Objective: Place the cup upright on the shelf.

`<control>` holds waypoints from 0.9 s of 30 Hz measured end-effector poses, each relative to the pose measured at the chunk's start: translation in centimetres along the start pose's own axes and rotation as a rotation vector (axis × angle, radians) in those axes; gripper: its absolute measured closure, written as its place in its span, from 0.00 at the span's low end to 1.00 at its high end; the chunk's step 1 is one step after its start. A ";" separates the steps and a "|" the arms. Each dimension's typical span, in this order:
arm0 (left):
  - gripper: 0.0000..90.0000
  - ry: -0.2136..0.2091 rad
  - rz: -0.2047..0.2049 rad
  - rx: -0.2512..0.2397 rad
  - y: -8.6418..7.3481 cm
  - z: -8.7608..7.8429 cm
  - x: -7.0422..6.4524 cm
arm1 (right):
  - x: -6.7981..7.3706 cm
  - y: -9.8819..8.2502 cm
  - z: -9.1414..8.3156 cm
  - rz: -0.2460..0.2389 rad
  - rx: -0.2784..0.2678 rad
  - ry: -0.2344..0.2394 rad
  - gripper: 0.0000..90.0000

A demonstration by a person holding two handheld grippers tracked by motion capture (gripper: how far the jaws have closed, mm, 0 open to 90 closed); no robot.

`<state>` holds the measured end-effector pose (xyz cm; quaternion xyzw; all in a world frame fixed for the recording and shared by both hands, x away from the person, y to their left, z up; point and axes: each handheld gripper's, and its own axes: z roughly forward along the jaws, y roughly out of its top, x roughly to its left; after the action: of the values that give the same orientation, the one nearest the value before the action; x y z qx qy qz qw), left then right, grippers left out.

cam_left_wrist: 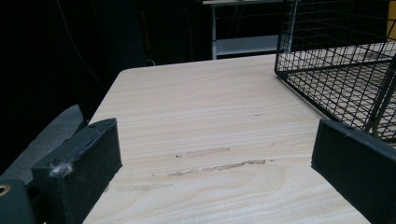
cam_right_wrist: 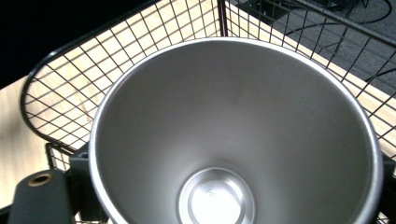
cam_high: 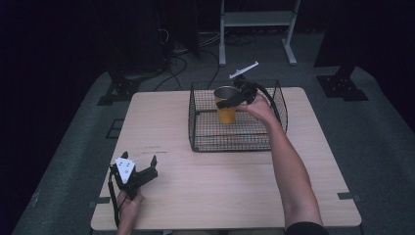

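Observation:
A yellow cup (cam_high: 226,111) with a bare steel inside (cam_right_wrist: 233,130) stands upright inside the black wire basket (cam_high: 230,148) near its back wall. My right gripper (cam_high: 234,99) is shut on the cup at its rim, one jaw on each side, with a dark pad (cam_right_wrist: 39,198) showing at the cup's left. Whether the cup touches the basket floor I cannot tell. My left gripper (cam_high: 141,160) rests on the table near the front left corner, open, with nothing between its jaws (cam_left_wrist: 215,163).
The light wooden table (cam_high: 220,186) has bare room in front of and left of the basket (cam_left_wrist: 336,56). Faint scuff marks (cam_left_wrist: 219,163) lie ahead of the left gripper. A white shelf frame (cam_high: 257,19) and floor cables (cam_high: 181,63) lie beyond the table.

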<state>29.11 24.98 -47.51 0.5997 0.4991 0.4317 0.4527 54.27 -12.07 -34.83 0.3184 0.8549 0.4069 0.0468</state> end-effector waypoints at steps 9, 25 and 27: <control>0.01 -0.001 -0.001 -0.001 0.0 0.0 0.0 | -0.4 -0.9 1.1 0.006 0.015 -0.031 0.14; 0.01 -0.004 -0.002 -0.004 0.0 0.0 0.0 | -0.9 -1.8 2.3 0.022 0.042 -0.031 0.14; 0.01 -0.004 -0.002 -0.004 0.0 0.0 0.0 | -0.8 -1.8 2.5 0.022 0.043 -0.032 0.14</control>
<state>29.09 25.03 -47.49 0.5993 0.4977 0.4310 0.4554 54.89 -11.70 -37.95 0.3351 0.8590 0.3840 0.0490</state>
